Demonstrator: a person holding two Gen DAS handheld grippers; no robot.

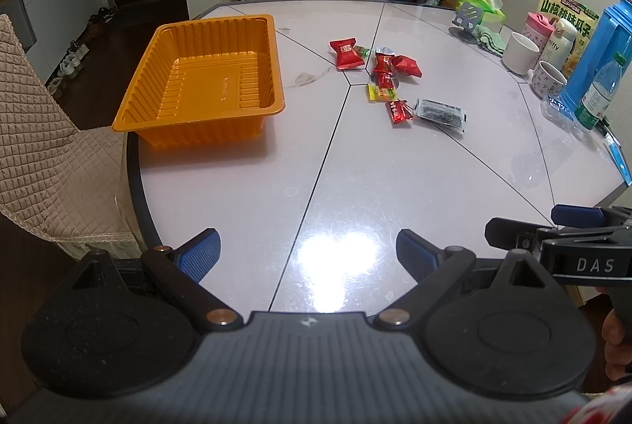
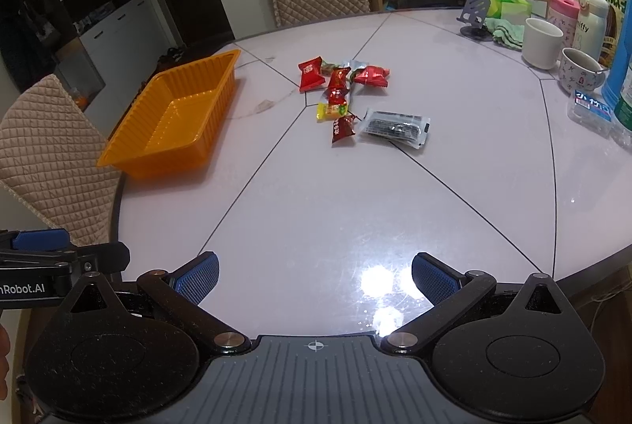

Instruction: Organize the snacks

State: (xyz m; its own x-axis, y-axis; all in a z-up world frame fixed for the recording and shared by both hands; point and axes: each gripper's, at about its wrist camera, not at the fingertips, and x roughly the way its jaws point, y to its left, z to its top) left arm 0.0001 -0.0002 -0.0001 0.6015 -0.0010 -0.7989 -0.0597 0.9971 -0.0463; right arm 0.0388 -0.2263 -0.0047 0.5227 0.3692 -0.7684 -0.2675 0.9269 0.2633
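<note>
Nothing's sorted yet afaict: the tray (image 1: pixel 205 68) is sitting bare inside at the table's (image 1: pixel 355 187) left edge, one corner hanging just past the rim by the chair (image 1: pixel 47 147), and every snack is still lying loose near the table's centre, well apart from the tray.

Left gripper (image 1: pixel 308 254) is hovering over the near edge, jaws spread wide, gripping nothing. Right gripper (image 2: pixel 316 278) is doing the same beside it, also wide apart & empty-handed. Both are well short of the pile.

The pile: red packets (image 2: pixel 339 80) are clustering at the far end, some touching or overlapping, a yellow candy (image 2: pixel 331 111) just nearer, then a dark red one (image 2: pixel 343 128), w/ a black-and-clear pack (image 2: pixel 395 127) just beside that on the right.

The tray's long axis is running from the near-left edge toward the table's far side, open face up. The black pack is lying flat, long axis roughly crosswise, its right end angling slightly nearer.

So the whole job's left: each piece needs carrying over to the tray
</note>
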